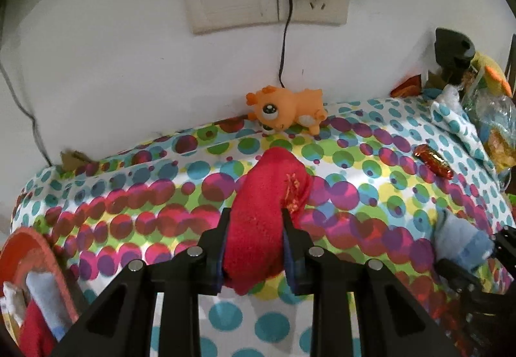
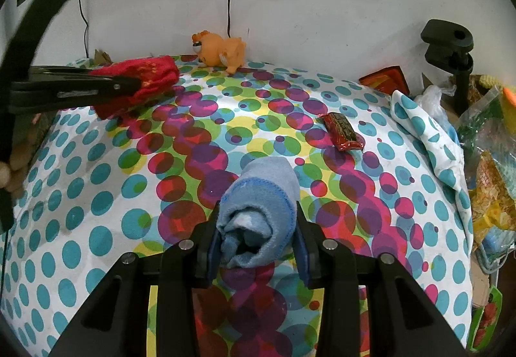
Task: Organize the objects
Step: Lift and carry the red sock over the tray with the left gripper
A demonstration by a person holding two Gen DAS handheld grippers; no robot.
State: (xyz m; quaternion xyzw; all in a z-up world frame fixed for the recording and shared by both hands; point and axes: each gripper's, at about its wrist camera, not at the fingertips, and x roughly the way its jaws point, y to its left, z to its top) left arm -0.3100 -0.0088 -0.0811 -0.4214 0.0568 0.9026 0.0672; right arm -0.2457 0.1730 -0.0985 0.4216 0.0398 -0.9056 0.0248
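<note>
Gripping rolled socks, one in each gripper, above the spotted cloth point(image 1: 129, 195).

Left wrist view: the left gripper point(image 1: 254, 228) is clenching the red sock point(image 1: 267, 212), long axis running away toward the far orange toy point(image 1: 287, 110); a basket point(image 1: 42, 247) at near left is cut off.
Right wrist view: the right gripper point(image 2: 258, 221) is clamping the blue sock point(image 2: 261, 205); the candy point(image 2: 342, 131) is lying far right.

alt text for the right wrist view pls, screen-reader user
The right gripper has its jaws closed on a rolled blue sock above a polka-dot cloth. At left, the left gripper holds a red sock; an orange toy animal sits by the wall.
</note>
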